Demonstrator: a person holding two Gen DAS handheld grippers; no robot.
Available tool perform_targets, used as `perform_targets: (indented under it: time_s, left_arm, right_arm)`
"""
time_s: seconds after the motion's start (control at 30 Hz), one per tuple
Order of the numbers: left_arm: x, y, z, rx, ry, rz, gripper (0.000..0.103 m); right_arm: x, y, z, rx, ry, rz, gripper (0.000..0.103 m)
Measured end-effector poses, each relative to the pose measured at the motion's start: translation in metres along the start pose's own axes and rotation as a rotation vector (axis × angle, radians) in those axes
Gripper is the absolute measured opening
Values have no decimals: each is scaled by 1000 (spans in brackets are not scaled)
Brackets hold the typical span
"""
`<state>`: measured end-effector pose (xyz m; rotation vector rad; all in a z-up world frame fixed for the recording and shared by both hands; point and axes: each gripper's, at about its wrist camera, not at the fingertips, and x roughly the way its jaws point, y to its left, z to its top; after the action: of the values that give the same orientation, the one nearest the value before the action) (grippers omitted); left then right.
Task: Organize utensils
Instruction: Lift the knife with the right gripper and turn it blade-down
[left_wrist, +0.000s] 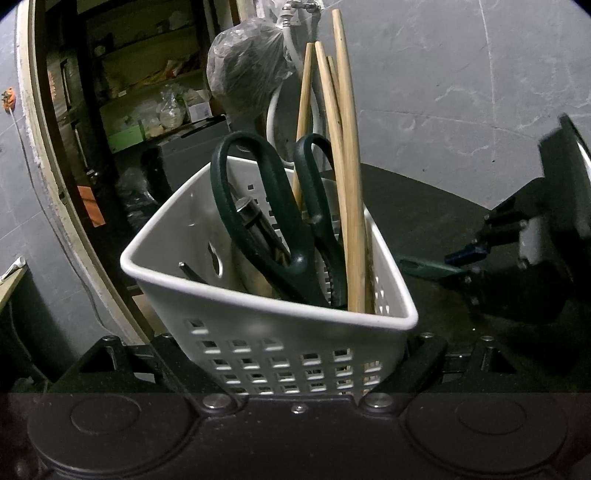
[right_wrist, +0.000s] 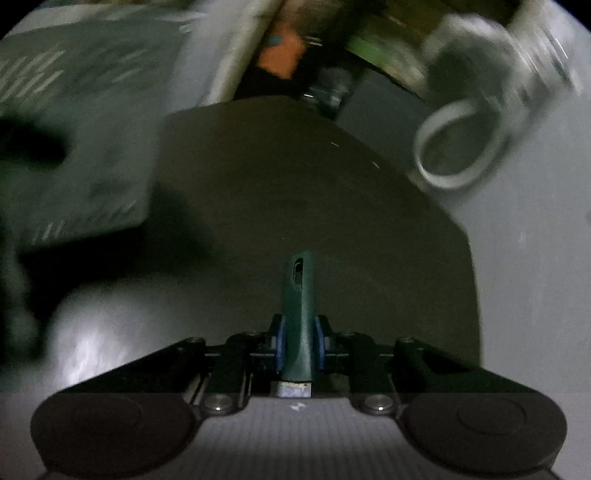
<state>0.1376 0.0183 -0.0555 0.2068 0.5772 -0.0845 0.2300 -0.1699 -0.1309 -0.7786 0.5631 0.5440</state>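
- Left gripper (left_wrist: 306, 369) clamps the white perforated utensil basket (left_wrist: 258, 332) between its fingers.
- Right gripper (right_wrist: 298, 350) pinches a dark green utensil handle (right_wrist: 298, 302), pointing forward over the round table (right_wrist: 369, 221).

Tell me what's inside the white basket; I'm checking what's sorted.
In the basket: dark-handled scissors, four wooden sticks, and a metal utensil. Their lower ends are hidden by the basket wall.

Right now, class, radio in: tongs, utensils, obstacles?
Left tongs clamp white basket; scissors and wooden sticks inside. Right tongs shut on green-handled utensil. Dark round table ahead bare.
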Motion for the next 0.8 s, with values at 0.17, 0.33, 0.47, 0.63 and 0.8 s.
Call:
perform_targets:
  time_s: [0.17,0.33,0.47,0.63,0.8]
  left_arm:
    - [1,2,0,2,-4,-9,89]
    - [2,4,0,4,-7,-17,90]
    - [3,6,-1,5,-10,-23,90]
    - [3,6,-2,8,-6,-30,90]
    - [4,6,-2,15,-5,-34,90]
  right_arm:
    - [-16,41,-4,-246,-13,-71,18]
    - [-25,63,-8,-353,-6,-110,17]
    - [-28,76,-18,-442,-4,-140,16]
    - [-34,83,-20,-412,11,-83,13]
    - [-28,59,-11,-332,24,-32,12]
